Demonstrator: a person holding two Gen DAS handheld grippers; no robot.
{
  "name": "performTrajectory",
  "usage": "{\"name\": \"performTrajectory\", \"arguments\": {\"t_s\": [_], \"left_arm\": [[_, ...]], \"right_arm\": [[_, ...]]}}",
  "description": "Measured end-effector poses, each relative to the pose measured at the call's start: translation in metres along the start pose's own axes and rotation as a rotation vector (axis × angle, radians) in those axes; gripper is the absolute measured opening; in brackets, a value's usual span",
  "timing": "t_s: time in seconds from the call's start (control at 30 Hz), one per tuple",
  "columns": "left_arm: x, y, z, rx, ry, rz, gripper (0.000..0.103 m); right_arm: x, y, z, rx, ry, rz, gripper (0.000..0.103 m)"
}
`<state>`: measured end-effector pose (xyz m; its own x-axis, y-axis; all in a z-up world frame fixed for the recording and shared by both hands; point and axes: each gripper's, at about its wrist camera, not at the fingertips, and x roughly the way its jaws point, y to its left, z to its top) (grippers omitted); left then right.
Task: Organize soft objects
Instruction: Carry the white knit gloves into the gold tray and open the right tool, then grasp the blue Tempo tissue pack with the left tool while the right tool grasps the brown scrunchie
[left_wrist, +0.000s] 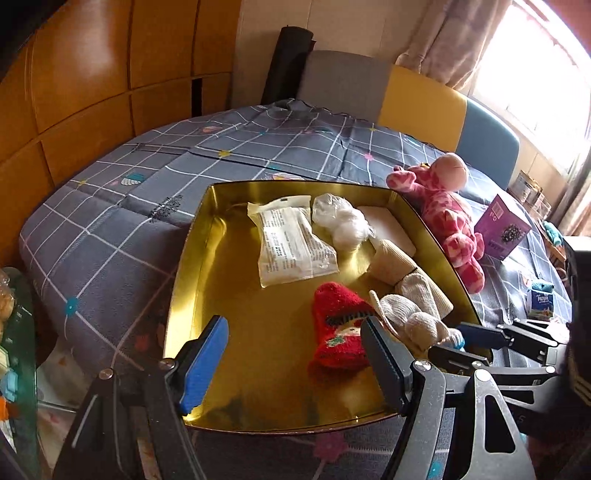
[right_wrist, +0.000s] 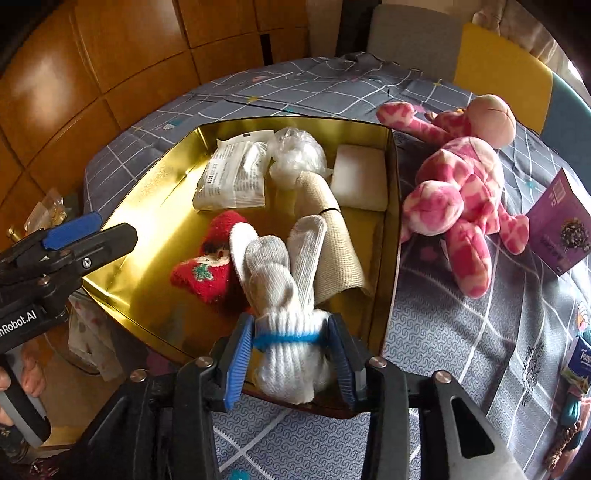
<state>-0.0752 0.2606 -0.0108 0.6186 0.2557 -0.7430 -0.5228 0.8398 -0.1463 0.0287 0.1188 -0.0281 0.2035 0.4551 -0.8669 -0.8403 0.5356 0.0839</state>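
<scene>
A gold tin tray (left_wrist: 236, 306) (right_wrist: 147, 206) lies on the checked bedcover. In it are a white packet (left_wrist: 288, 243) (right_wrist: 232, 177), a bag of cotton balls (left_wrist: 340, 221) (right_wrist: 295, 155), a white pad (right_wrist: 360, 177), a beige bandage roll (left_wrist: 399, 262) (right_wrist: 332, 236) and a red sock (left_wrist: 338, 328) (right_wrist: 210, 266). My right gripper (right_wrist: 291, 354) is shut on a bundle of white gloves (right_wrist: 284, 299) (left_wrist: 410, 314) over the tray's near right corner. My left gripper (left_wrist: 295, 362) is open and empty above the tray's near edge. A pink plush toy (left_wrist: 447, 210) (right_wrist: 458, 184) lies right of the tray.
A purple box (left_wrist: 502, 229) (right_wrist: 557, 229) and a small blue carton (left_wrist: 541, 301) (right_wrist: 581, 354) lie on the bed to the right. Wooden wardrobe panels stand at left, and a grey, yellow and blue headboard (left_wrist: 421, 99) behind. A glass side table (left_wrist: 18, 332) is at far left.
</scene>
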Motion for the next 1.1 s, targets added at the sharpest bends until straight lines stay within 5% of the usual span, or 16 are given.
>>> {"name": "performTrajectory", "arguments": {"t_s": [1.1], "left_arm": [[-0.018,-0.044,-0.002,0.121,-0.028,-0.039,0.075]], "right_arm": [[-0.054,-0.041,-0.025,0.122,-0.148,-0.082,0.046]]}}
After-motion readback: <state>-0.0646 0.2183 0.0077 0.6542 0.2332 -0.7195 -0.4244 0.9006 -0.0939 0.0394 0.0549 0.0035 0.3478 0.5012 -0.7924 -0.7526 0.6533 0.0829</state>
